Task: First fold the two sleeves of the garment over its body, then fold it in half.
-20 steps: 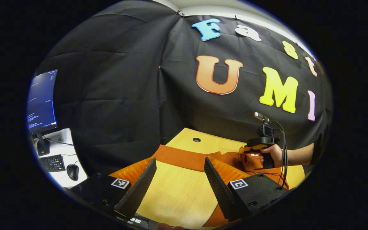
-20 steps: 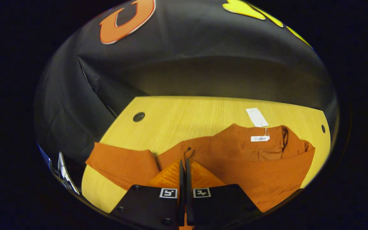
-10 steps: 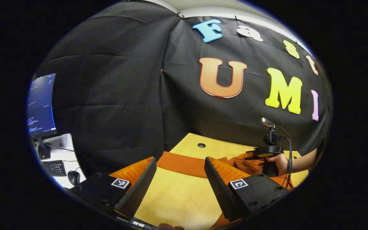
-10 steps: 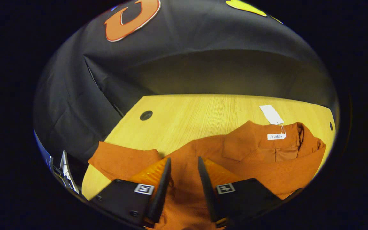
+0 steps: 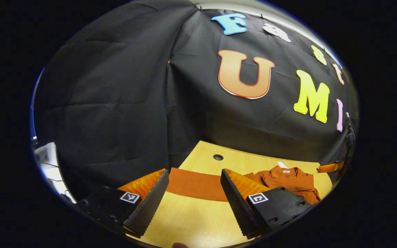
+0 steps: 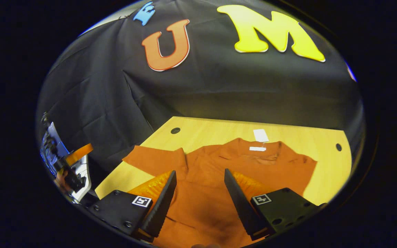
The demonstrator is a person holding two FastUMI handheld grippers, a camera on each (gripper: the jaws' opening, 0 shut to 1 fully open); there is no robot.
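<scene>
**Orange garment spread on a wooden table**

Pale wood forms the table (image 6: 215, 129), backed by black cloth wall (image 5: 115, 103). The garment (image 6: 219, 165) is laid flat at 12 o'clock from the right gripper (image 6: 196, 193), whose jaws are held wide and empty. The left gripper (image 5: 193, 194) is likewise spread, gripping nothing.

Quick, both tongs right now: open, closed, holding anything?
Left tongs: open, holding nothing, above the table near the garment's outstretched sleeve.
Right tongs: open, holding nothing, over the garment's body.
</scene>
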